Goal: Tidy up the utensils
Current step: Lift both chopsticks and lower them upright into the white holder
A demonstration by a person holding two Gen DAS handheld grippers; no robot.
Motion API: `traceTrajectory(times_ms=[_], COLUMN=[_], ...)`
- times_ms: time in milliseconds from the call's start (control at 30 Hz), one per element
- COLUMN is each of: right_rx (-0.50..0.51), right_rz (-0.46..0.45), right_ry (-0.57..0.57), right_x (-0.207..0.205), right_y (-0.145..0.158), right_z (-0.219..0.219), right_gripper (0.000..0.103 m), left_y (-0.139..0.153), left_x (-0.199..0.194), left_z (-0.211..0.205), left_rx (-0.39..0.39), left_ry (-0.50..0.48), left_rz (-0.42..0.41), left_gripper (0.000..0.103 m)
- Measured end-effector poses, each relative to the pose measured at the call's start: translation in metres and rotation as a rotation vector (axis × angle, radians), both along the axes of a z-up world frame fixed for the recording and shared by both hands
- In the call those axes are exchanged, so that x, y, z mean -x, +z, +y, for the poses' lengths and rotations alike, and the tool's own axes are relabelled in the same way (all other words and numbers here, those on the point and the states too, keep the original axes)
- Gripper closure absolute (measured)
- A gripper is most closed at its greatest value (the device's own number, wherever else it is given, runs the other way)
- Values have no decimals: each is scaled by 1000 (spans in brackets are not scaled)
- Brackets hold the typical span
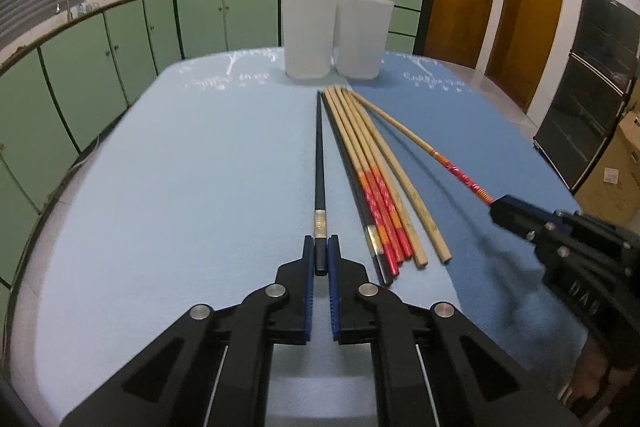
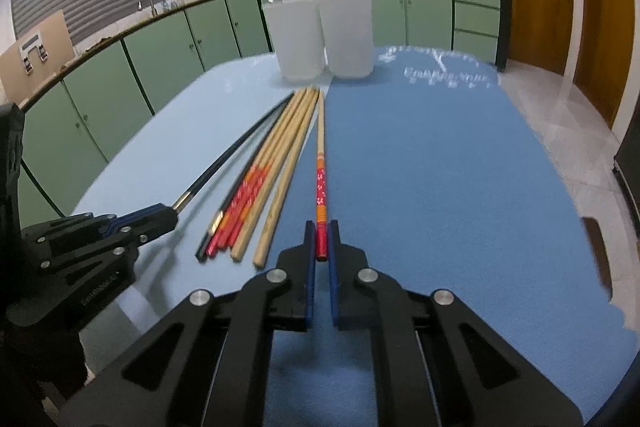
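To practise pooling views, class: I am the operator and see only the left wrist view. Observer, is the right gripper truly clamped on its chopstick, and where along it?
Observer: Yes. The right gripper is shut on the red chopstick. The pads pinch its very end, just behind the orange band.
Operator: Is there anything on the counter left of the tap?
Observer: A cardboard panel stands there, outside your frame.

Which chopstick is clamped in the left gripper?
The black chopstick with a silver band, apart from the pile, in the left gripper.
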State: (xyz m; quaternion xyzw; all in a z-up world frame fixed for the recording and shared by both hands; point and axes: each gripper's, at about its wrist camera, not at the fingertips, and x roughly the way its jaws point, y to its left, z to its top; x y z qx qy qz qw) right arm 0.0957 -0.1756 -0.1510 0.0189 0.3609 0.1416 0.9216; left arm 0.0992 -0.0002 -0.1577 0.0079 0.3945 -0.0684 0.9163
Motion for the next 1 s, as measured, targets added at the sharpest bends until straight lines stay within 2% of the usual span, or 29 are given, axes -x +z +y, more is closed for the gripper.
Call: traceTrajectory(times_ms=[267, 500, 767, 1000], right_rx=[-19, -75, -84, -84], right_rz=[-116, -164, -197, -195], right_ry=[20, 33, 75, 106], right_x=[-6, -24, -49, -75], right_y=[61, 110, 155, 178], right_z=[-15, -26, -23, -21], right_gripper=[98, 98, 98, 98], left_y=[66, 113, 138, 159], left_x=[2, -15, -39, -53], left_z=[11, 17, 21, 24], left_rx=[16, 43, 67, 79], left_ry=[-12, -22, -36, -47], left_rz=[-133, -232, -274, -308], left_gripper=[97, 97, 97, 97])
